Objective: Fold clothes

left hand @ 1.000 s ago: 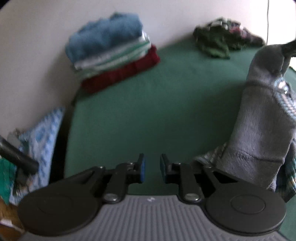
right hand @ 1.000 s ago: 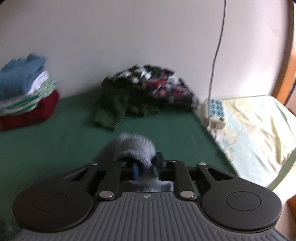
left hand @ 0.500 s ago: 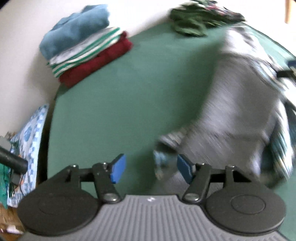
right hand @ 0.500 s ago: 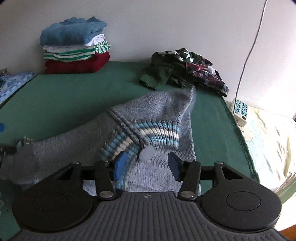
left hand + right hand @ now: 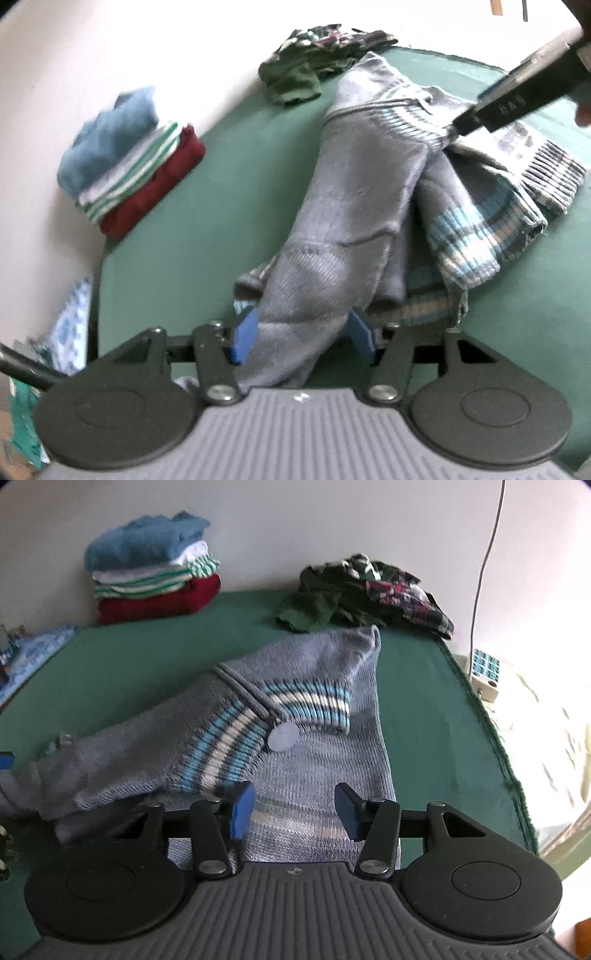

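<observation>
A grey knitted sweater with blue and white striped bands lies crumpled on the green surface. My left gripper has its jaws apart and closing. A grey sleeve lies between the blue pads, which do not pinch it. In the right wrist view my right gripper hovers over the sweater's body. Its jaws are also apart and closing, with flat knit under them and nothing gripped. One of its dark fingers shows in the left wrist view by the striped collar.
A folded stack of blue, striped and red clothes stands by the wall at the back left. An unfolded dark green and plaid pile lies at the back. A power strip with a cable sits past the right edge.
The right gripper held the sweater up and has let it go, and it now lies on the surface. The left gripper opened and moved onto the sleeve.
</observation>
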The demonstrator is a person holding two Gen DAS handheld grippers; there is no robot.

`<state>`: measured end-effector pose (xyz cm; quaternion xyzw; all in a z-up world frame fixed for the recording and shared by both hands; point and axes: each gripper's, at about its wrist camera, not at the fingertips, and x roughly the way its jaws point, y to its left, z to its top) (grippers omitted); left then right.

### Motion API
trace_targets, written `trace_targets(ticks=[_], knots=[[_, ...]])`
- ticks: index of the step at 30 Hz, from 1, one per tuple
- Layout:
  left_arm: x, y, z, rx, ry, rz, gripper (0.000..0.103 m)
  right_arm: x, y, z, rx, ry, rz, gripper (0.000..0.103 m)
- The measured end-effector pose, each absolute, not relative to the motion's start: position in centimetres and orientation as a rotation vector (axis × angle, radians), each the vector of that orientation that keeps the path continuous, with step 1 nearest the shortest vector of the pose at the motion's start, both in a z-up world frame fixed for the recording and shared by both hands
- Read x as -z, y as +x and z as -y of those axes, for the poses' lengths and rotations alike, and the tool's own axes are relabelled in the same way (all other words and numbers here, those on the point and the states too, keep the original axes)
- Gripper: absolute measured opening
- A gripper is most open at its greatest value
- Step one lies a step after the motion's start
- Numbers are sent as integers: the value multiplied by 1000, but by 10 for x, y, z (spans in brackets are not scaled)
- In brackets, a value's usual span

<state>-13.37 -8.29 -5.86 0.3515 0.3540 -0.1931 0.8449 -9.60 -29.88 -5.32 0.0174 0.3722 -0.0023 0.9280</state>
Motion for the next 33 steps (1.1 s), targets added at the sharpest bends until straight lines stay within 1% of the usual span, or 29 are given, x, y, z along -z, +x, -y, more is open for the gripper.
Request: trace_targets(ticks=[1,2,3,4,6,9,14,15,16,17,19,20,21,23,25,26,28,29,30,31,32,33], knots=[[65,-130,88,397,753,-757,56,53,-95,299,-5,48,-762,49],[72,-125,91,381,760,-769,41,54,-95,299,-14,61,-761,47],[78,-120,94,362,766,-780,23,55,-93,300,-26,82,-766,43],[84,-116,96,343,771,-791,20,55,-92,300,-38,98,-769,41],[84,-110,96,314,744,-782,15,55,-92,299,-56,117,-765,40],[65,-93,87,300,648,-772,12,53,-94,296,-53,91,-748,40],[20,-51,60,296,445,-741,11,50,-96,303,-32,132,-743,41],[10,-40,53,298,398,-732,4,48,-97,302,-25,131,-733,41],[1,-27,45,268,374,-715,4,45,-98,302,-18,131,-724,41],[-6,-12,37,223,361,-695,1,42,-100,302,-8,128,-710,41],[-20,18,21,132,335,-655,1,35,-103,302,11,128,-684,42],[-23,35,10,89,310,-657,1,32,-105,302,20,132,-672,43],[-23,54,-2,46,280,-672,1,29,-106,303,30,136,-660,46],[-20,66,-11,67,276,-695,0,29,-110,301,54,127,-657,48],[-16,73,-17,110,284,-717,1,32,-111,297,44,131,-679,48],[-13,65,-12,159,314,-710,1,34,-111,295,39,134,-691,48],[-1,32,9,289,415,-672,13,37,-111,287,25,113,-706,48],[8,11,22,351,480,-652,29,38,-111,281,16,89,-710,48],[18,-8,35,410,539,-638,51,41,-110,273,4,41,-717,49],[29,-25,48,468,595,-625,60,44,-108,264,-9,-7,-724,50],[40,-41,60,512,654,-607,64,48,-106,256,-24,-50,-730,51],[53,-55,73,548,715,-587,64,52,-104,249,-35,-98,-731,52]])
